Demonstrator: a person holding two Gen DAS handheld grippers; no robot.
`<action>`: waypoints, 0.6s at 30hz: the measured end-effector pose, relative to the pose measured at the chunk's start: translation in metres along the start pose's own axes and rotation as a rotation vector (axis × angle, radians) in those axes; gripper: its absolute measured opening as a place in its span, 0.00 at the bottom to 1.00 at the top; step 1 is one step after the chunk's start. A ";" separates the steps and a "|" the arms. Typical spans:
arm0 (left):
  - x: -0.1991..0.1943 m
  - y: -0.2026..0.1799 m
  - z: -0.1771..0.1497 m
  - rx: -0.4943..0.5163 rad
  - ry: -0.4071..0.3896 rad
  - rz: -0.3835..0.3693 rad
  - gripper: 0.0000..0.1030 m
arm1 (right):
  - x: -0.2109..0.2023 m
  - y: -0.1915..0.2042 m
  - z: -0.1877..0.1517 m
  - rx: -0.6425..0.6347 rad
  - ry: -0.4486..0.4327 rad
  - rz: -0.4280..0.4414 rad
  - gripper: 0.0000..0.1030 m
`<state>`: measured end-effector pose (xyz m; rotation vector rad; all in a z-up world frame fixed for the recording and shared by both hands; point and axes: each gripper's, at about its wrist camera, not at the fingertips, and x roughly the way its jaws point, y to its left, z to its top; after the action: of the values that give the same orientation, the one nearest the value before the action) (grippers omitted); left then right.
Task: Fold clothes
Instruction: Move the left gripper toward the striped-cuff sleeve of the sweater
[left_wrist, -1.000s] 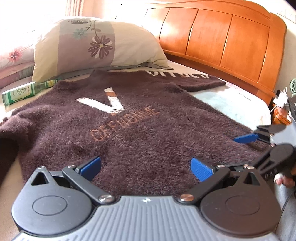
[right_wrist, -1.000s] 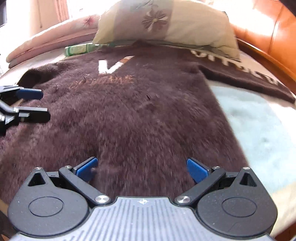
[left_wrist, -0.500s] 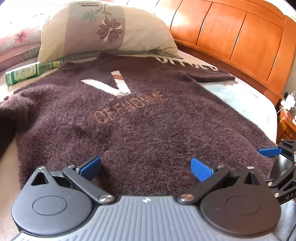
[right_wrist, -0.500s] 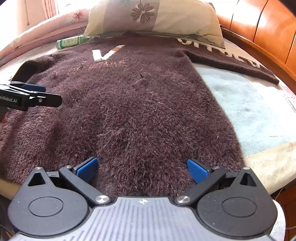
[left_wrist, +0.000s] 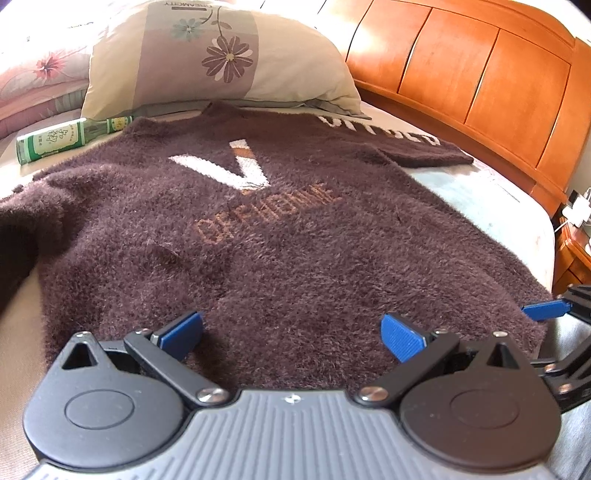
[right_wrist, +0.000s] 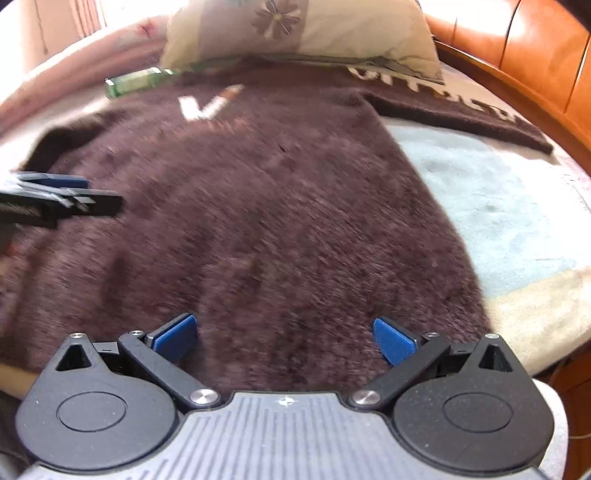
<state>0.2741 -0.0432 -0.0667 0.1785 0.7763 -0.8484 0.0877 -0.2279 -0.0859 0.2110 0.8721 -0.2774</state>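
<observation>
A fuzzy dark brown sweater (left_wrist: 288, 236) with a white V and orange lettering lies flat, front up, on the bed, its hem toward me. One sleeve (left_wrist: 399, 144) stretches out to the right; the other drops off at the left. My left gripper (left_wrist: 291, 332) hovers open over the hem, nothing between its blue pads. The right gripper's fingertips (left_wrist: 543, 309) show at the hem's right corner. In the right wrist view the sweater (right_wrist: 258, 221) is blurred; my right gripper (right_wrist: 284, 338) is open above the hem, and the left gripper's fingers (right_wrist: 62, 199) reach in from the left.
A floral pillow (left_wrist: 218, 59) lies beyond the collar, with a green bottle (left_wrist: 62, 142) beside it at the left. The orange wooden headboard (left_wrist: 480, 81) runs along the right. A nightstand (left_wrist: 572, 251) with a charger stands past the mattress edge. Light blue bedsheet (right_wrist: 491, 206) lies right of the sweater.
Both grippers have drawn back toward the sweater's hem and stayed open. The right wrist view is now blurred by motion; the right gripper's fingertips have sunk lower at the left view's right edge.
</observation>
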 end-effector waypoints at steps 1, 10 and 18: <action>0.000 0.000 0.000 -0.002 0.000 0.003 0.99 | -0.004 0.002 0.002 -0.004 -0.023 0.020 1.00; 0.002 0.000 0.000 0.003 0.006 0.017 0.99 | 0.017 0.043 0.014 -0.143 -0.054 0.079 1.00; 0.004 0.003 0.003 -0.019 0.012 0.034 0.99 | 0.009 0.048 -0.018 -0.202 -0.050 0.055 1.00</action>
<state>0.2792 -0.0447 -0.0677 0.1798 0.7905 -0.8084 0.0957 -0.1790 -0.1004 0.0401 0.8374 -0.1410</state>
